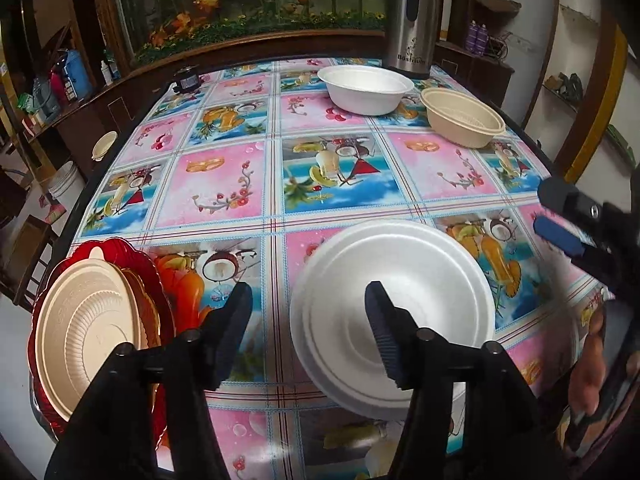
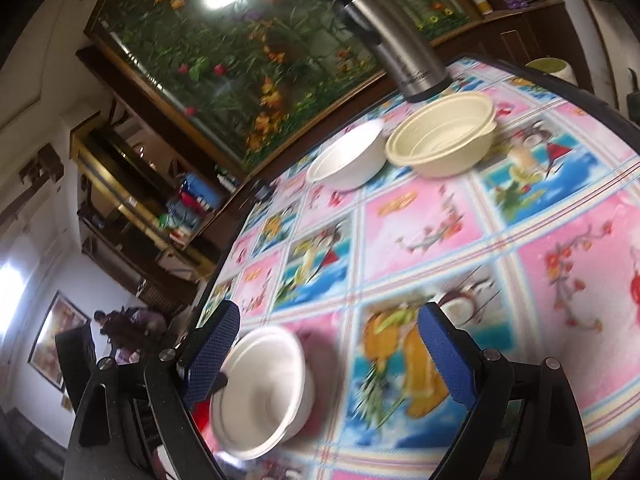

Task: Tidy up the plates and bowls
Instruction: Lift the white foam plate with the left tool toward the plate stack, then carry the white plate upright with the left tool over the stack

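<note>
A: Near edge of the table (image 1: 224, 184), and there's the white foam plate (image 1: 394, 312), lying upside down on the patterned cloth. The left gripper (image 1: 310, 300) hangs over it, jaws spread wide, gripping nothing.

B: Right finger sits above the plate's middle, left finger off to its side over bare cloth. Whether anything touches, the view can't say.

A: And the right gripper (image 2: 328, 340)?

B: Also parted and empty. From its own camera the plate (image 2: 260, 392) lies low and left, partly behind the left finger; the picture is blurred.

A: Over by the left corner, a beige plate (image 1: 80, 332) rests on a red scalloped tray (image 1: 132, 256).

B: Far side, two bowls: a white bowl (image 1: 364, 88) and a beige bowl (image 1: 464, 120), just beside each other, with a steel flask (image 1: 410, 20) standing behind them.
</note>
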Demonstrator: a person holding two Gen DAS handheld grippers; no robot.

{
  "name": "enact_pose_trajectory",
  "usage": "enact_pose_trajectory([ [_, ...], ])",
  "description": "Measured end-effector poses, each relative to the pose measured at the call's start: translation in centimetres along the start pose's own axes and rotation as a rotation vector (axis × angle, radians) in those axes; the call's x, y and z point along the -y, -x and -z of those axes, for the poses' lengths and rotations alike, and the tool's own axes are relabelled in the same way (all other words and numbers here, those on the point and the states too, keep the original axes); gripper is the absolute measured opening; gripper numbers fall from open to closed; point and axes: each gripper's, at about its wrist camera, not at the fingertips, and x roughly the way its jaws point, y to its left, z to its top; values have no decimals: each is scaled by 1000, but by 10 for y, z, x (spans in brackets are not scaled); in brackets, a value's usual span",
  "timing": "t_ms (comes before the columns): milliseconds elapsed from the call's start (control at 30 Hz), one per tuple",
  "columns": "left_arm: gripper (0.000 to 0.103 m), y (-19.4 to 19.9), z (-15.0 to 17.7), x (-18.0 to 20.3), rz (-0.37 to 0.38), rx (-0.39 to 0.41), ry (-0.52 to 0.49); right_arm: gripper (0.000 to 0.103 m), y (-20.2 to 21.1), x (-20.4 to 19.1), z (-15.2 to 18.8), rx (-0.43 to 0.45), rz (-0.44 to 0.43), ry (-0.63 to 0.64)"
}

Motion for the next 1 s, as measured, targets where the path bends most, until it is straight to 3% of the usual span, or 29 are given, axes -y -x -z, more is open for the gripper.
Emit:
enact_pose_trajectory([
  [133,75,3,0,-7,-13,31,26,93,1,-12,10,-24,-10,17],
  [533,75,1,8,-18,-6,20,55,93,-2,-33,31,-84,-37,31],
  [1000,75,-6,11,-29,6,-6,90,93,-16,-18,33,-147,-147,-125],
])
